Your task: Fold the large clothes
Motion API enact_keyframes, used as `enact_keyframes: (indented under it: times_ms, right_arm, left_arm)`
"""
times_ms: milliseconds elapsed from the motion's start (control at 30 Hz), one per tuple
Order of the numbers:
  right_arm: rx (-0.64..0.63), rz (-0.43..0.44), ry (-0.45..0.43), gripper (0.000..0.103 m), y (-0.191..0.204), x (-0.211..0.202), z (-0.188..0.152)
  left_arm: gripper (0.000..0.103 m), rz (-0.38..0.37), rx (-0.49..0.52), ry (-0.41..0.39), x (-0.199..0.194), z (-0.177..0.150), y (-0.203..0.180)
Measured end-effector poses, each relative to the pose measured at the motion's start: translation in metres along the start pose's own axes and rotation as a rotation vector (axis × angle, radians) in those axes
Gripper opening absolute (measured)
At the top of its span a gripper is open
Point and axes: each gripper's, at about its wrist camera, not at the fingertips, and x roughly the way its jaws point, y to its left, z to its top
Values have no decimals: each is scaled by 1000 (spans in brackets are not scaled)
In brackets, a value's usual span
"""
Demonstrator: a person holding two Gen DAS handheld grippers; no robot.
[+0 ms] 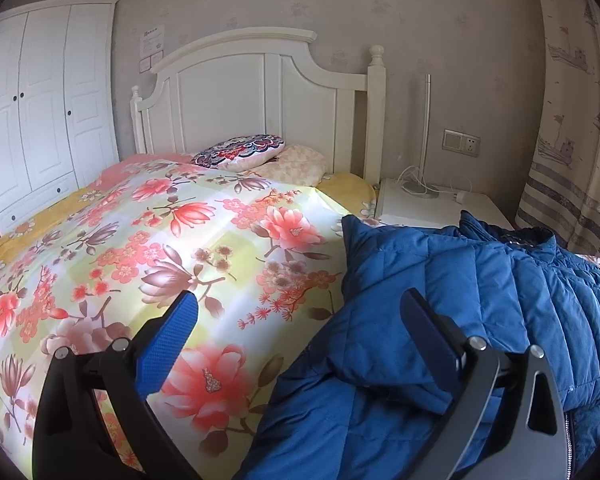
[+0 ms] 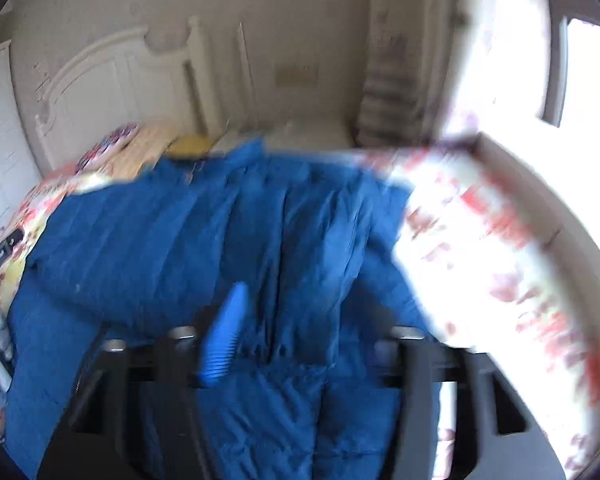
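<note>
Hovering wide open and empty, left gripper (image 1: 300, 316) and right gripper (image 2: 320, 320) both, over the blue jacket (image 1: 480, 300) sprawling lower right on the flowered bedspread (image 1: 160, 240), seemingly readying for another fold.

The puffer jacket (image 1: 480, 300) lies on the bed (image 1: 160, 240); pillows (image 1: 240, 152) near its headboard (image 1: 260, 92), nightstand (image 1: 440, 208) right of it.
</note>
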Motion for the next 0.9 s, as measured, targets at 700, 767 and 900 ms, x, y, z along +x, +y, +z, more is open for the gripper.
enact_keyframes:
  times_ms: [700,767,900]
  right_arm:
    - [-169,35,212,89,47,102,0]
    - [-196,15,214,90,51,107,-2]
    - [-206,8,215,91,53,93,4]
  left_arm:
    - [100,-87,-289,-82,-21,38,42]
    - [100,-150,-230,-14,-9,53,23]
    - [100,-175,15,93,25,56,-42]
